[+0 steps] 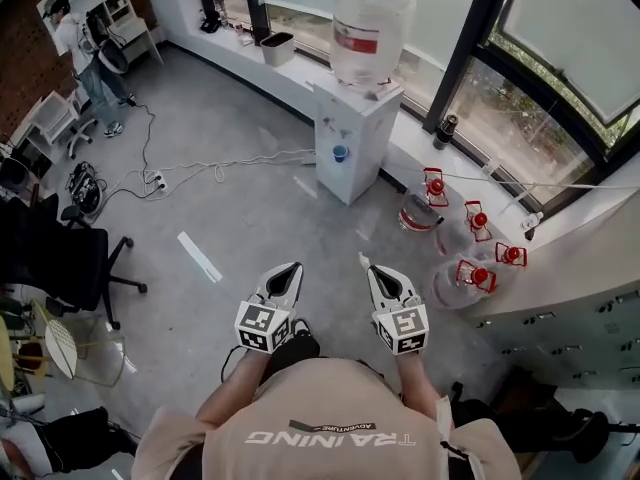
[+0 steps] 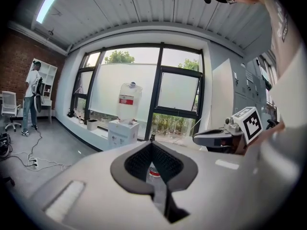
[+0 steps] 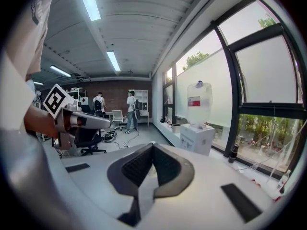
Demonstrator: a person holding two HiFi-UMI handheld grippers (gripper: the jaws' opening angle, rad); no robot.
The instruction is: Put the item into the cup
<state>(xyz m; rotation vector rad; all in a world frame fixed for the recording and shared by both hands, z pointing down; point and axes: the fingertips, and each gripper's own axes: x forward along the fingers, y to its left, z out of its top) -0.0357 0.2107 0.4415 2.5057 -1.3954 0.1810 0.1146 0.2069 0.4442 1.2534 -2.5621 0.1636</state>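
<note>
No cup and no item for it shows in any view. In the head view I hold both grippers at waist height over the grey floor. My left gripper [image 1: 293, 268] has its jaws closed to a point with nothing between them, and its own view shows the same left gripper [image 2: 152, 147] shut and empty. My right gripper [image 1: 366, 262] is beside it, a hand's width away, also shut and empty, as its own view of the right gripper [image 3: 153, 146] confirms. Both point toward the water dispenser [image 1: 352, 138].
A white water dispenser with a large bottle [image 1: 370, 28] stands ahead by the window. Several empty red-capped bottles [image 1: 470, 258] sit on the floor at right, near grey cabinets [image 1: 570, 298]. A black office chair [image 1: 60, 258] and floor cables [image 1: 200, 173] are left. A person [image 1: 85, 53] stands far back left.
</note>
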